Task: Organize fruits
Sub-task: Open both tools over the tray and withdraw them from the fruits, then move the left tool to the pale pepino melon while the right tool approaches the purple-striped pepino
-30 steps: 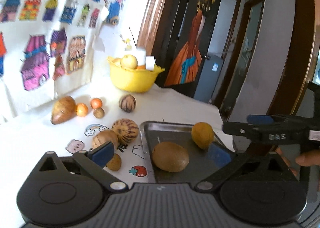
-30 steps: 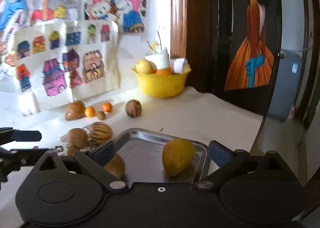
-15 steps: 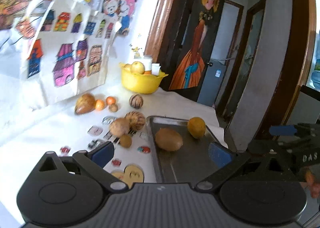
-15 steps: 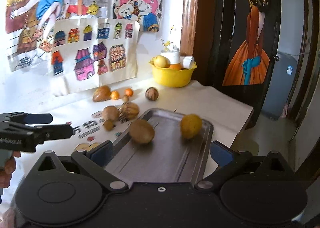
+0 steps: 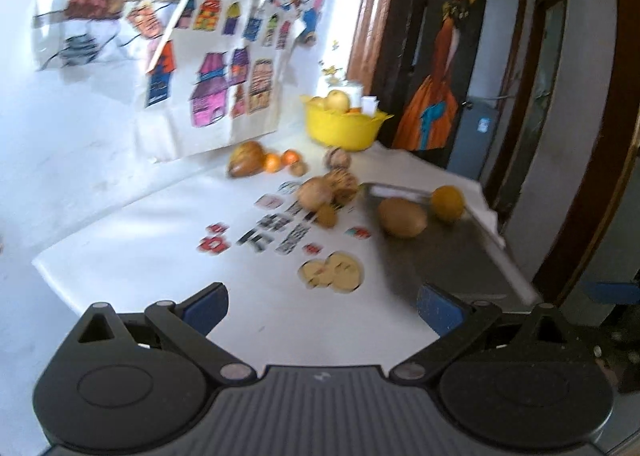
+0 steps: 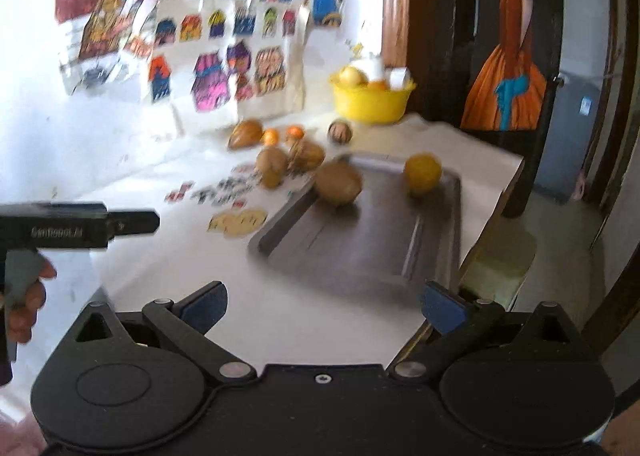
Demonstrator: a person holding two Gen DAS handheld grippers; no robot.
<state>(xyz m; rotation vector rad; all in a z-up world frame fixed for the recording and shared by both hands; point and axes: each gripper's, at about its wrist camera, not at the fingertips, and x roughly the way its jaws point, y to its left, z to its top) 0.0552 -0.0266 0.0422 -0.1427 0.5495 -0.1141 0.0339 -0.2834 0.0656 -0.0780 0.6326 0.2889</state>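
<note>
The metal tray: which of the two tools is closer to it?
Right. The right tool hangs just before the metal tray, facing it; the left tool sits off its left side, over the white table.

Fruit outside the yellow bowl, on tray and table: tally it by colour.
Brown or tan fruits, striped ones included: 7
Small orange fruits: 2
Yellow fruit: 1
Total: 10
</note>
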